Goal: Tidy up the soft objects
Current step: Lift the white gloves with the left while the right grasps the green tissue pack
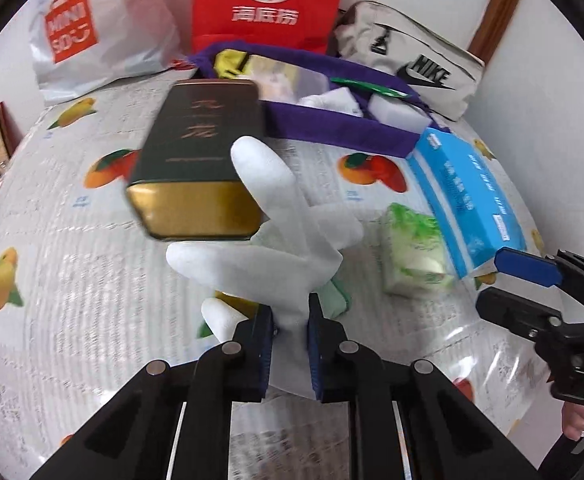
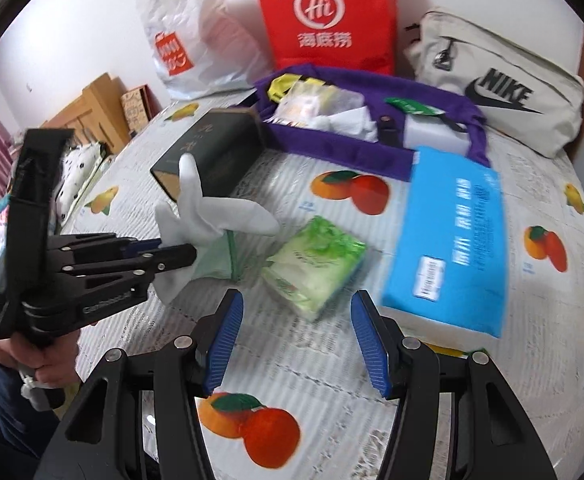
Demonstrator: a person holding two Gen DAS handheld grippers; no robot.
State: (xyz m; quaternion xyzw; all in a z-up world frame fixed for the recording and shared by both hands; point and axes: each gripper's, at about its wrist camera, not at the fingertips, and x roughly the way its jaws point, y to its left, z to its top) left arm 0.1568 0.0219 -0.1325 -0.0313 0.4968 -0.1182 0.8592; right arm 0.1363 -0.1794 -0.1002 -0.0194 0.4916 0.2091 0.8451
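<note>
While the left tongs (image 1: 290, 344) pinch the white glove (image 1: 276, 240) by its cuff above the table (image 1: 72, 300), the empty right tongs (image 2: 296, 340) stand half-wide near the green tissue pack (image 2: 316, 268), so the glove likely goes next into the purple bag (image 1: 344, 128).

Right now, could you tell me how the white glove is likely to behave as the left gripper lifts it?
Probably floppy: the white glove is pinched at the cuff by the left gripper, its fingers splaying loosely. Likely light, being thin cloth. It may drag the green cloth beneath it.

White glove (image 1: 276, 232), purple bag (image 1: 332, 128), blue tissue pkt (image 2: 452, 240).
</note>
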